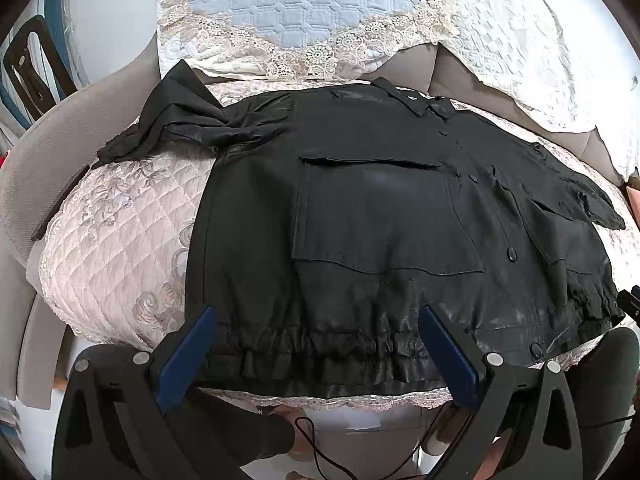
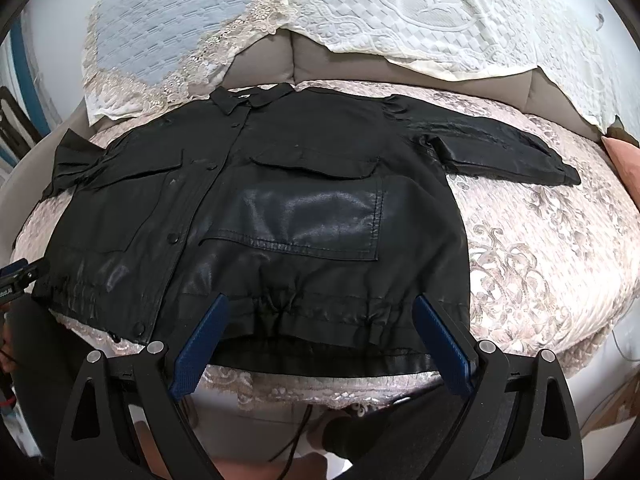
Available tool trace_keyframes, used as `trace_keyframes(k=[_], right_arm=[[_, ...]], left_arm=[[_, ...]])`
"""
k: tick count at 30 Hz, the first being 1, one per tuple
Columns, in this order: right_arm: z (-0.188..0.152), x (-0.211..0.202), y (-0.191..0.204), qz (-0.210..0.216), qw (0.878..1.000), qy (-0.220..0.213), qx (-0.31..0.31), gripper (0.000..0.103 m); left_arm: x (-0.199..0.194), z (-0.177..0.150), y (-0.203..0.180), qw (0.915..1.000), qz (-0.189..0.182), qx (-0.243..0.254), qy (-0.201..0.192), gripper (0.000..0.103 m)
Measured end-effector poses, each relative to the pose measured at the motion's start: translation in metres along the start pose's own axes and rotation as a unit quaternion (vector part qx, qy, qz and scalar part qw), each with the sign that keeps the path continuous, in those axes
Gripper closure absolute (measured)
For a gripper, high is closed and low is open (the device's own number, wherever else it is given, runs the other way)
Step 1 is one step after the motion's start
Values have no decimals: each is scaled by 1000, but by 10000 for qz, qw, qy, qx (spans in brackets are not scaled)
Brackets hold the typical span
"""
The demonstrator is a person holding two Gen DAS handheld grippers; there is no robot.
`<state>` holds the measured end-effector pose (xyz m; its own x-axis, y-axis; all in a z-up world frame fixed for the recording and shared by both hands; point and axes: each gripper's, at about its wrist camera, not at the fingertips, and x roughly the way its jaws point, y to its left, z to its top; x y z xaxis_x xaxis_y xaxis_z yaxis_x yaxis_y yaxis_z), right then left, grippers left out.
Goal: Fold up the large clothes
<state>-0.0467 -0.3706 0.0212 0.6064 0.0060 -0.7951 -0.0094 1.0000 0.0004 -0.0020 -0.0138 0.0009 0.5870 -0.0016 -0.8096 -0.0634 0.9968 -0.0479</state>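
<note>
A shiny black buttoned jacket (image 1: 380, 216) lies flat on the pink quilted sofa seat (image 1: 120, 232); left tongs (image 1: 318, 354) and right tongs (image 2: 320, 340) hover spread wide at its front-edge hem, grasping nothing.

light: bright, even daylight; soft shadows
glare: sheen on glossy black leather jacket (image 2: 304, 216)
edges: strong fisheye bending; dark vignette corners

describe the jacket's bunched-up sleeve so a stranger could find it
Start at the black jacket spread front-up on the pink quilted cushion. Follow its shoulder toward the blue lace-edged cover. That sleeve lies crumpled and folded over, while the other sleeve lies straight out.
</note>
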Motion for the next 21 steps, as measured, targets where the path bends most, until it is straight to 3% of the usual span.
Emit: trace_keyframes(k=[21], right_arm=[[2,0,4,21,10000,16,-59,9]], left_arm=[[2,-2,-8,9999,9,98,48,1]])
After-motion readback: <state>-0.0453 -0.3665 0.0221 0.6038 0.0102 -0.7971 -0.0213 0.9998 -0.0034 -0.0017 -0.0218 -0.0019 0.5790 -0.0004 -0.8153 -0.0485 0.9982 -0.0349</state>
